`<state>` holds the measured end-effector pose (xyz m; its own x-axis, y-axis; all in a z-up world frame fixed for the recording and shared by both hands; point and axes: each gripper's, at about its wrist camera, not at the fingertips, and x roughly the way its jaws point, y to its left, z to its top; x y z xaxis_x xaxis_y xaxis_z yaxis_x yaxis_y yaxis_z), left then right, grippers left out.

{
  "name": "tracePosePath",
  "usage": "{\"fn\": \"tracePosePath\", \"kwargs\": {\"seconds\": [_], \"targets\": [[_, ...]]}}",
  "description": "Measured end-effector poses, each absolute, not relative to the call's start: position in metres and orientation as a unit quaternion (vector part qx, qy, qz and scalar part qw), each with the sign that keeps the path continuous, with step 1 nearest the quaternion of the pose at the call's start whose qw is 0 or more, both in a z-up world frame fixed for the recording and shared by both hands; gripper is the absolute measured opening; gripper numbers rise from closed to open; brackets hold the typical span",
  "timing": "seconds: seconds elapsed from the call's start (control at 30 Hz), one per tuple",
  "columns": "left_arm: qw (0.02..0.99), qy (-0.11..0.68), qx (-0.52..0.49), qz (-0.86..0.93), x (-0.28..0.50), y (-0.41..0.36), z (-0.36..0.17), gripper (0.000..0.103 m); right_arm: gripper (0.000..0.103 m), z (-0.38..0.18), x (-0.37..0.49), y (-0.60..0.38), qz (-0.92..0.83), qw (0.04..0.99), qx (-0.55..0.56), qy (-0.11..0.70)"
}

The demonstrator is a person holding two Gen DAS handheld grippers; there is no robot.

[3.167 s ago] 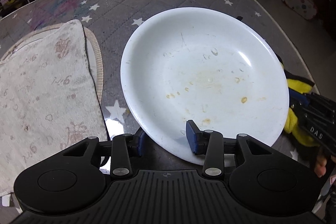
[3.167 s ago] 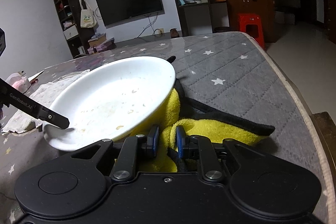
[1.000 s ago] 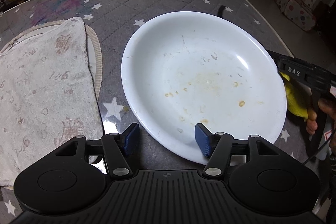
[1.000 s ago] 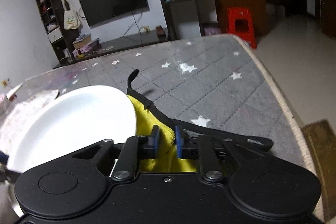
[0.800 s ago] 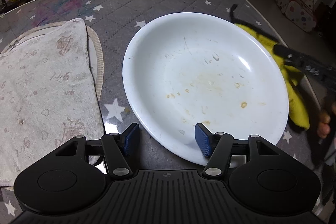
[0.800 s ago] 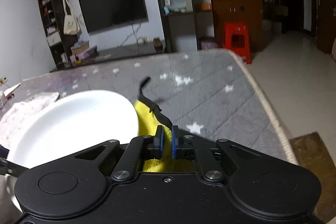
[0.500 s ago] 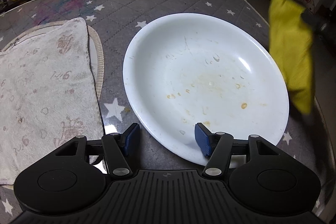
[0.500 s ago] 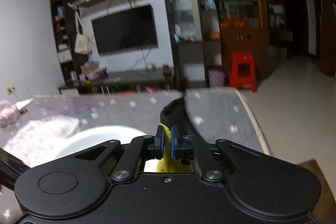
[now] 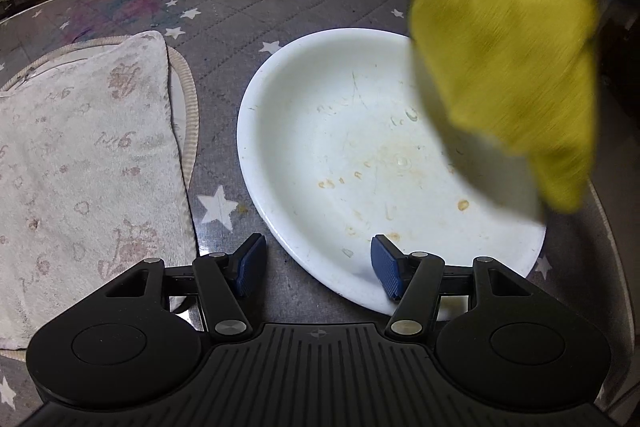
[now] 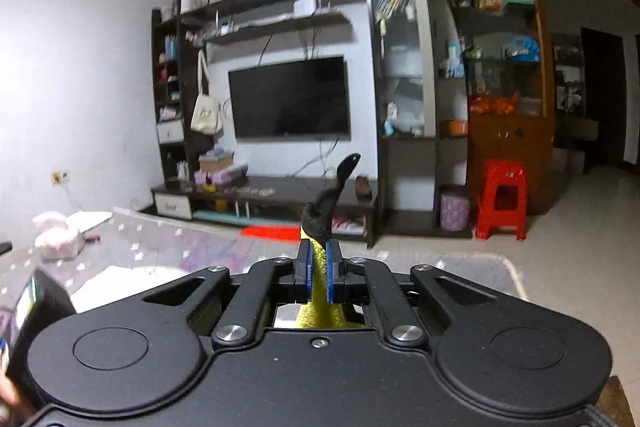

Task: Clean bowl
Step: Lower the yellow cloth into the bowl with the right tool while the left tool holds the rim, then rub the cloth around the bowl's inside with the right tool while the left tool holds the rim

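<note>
A white shallow bowl (image 9: 360,147) with brown food stains lies on the grey star-patterned table. My left gripper (image 9: 318,263) is open at the bowl's near rim, one finger over the rim, the other beside it. My right gripper (image 10: 318,269) is shut on a yellow cloth (image 10: 318,263) with a black trim, held high in the air. In the left wrist view the cloth (image 9: 504,51) hangs blurred above the bowl's right side.
A beige patterned towel (image 9: 80,167) lies on a round mat left of the bowl. The table's right edge (image 9: 612,227) runs close to the bowl. A TV unit (image 10: 288,99) and a red stool (image 10: 502,199) stand beyond the table.
My right gripper has lifted the yellow cloth off the table and swung it up over the bowl's right side. My left gripper, earlier shut on the bowl's rim, has stayed open and still.
</note>
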<state>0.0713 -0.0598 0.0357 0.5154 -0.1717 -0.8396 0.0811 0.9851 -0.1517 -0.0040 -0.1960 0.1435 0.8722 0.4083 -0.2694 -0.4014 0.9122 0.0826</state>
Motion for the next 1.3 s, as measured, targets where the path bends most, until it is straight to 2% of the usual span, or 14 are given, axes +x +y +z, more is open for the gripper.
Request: {"fn": "tracePosePath", "kwargs": {"seconds": [0.37, 0.9, 1.17, 1.3], "targets": [[0.871, 0.484, -0.047, -0.065, 0.068, -0.062, 0.036, 0.061, 0.007, 0.065, 0.001, -0.179, 0.208, 0.942, -0.031, 0.260], [0.872, 0.480, -0.064, -0.069, 0.062, -0.064, 0.036, 0.061, 0.008, 0.042, 0.003, -0.159, 0.219, 0.916, -0.002, 0.336], [0.874, 0.478, -0.052, -0.069, 0.064, -0.065, 0.037, 0.045, 0.008, 0.052, -0.020, -0.144, 0.249, 0.894, -0.034, 0.370], [0.876, 0.474, -0.049, -0.073, 0.064, -0.062, 0.036, 0.043, 0.008, 0.056, -0.025, -0.137, 0.247, 0.892, -0.080, 0.371]]}}
